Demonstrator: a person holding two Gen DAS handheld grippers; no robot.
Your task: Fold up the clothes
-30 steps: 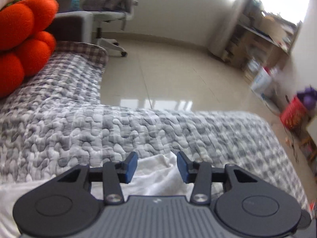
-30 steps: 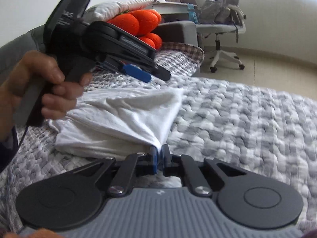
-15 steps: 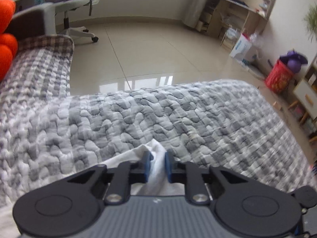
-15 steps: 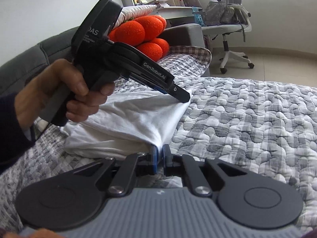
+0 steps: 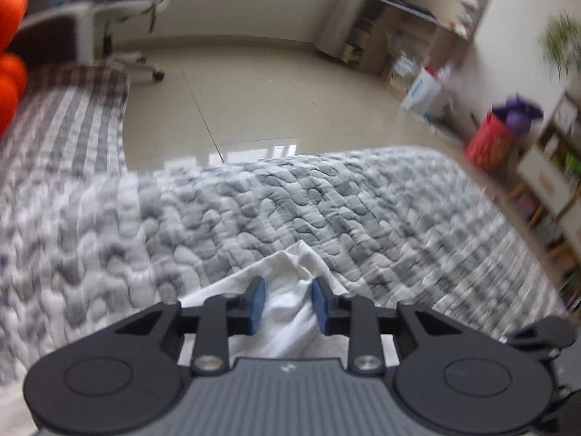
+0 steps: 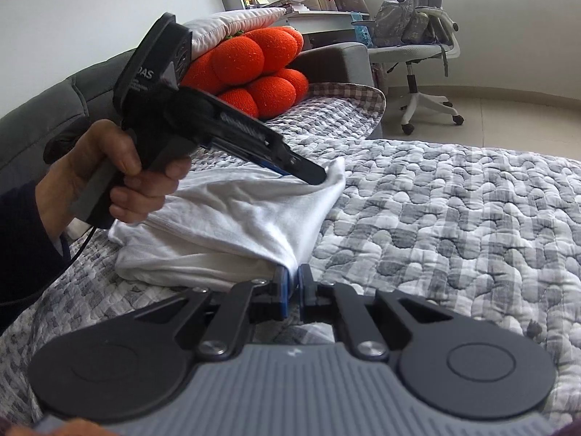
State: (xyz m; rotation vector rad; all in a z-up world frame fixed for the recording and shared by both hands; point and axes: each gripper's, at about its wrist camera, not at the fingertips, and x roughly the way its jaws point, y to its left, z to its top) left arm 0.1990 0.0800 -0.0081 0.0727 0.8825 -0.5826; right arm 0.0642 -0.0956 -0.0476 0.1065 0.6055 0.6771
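A folded white garment (image 6: 236,218) lies on the grey quilted bed cover (image 6: 454,218). My right gripper (image 6: 294,283) is shut on the garment's near right corner, which is pulled taut upward from the pile. My left gripper (image 6: 314,176), held by a hand (image 6: 109,174), points down at the far right corner. In the left wrist view my left gripper (image 5: 288,301) is partly open. The white garment's corner (image 5: 290,265) is bunched between the blue pads (image 5: 258,303) without being pinched. This view is motion-blurred.
An orange plush cushion (image 6: 254,65) and a white pillow (image 6: 236,23) sit by the grey sofa back (image 6: 54,109). An office chair (image 6: 417,54) stands on the tiled floor (image 5: 272,109) beyond the bed. A red bin (image 5: 490,138) and shelves line the right wall.
The left gripper swung right and narrowed over the garment's far corner, then widened a little. The right gripper has kept its hold on the near corner.
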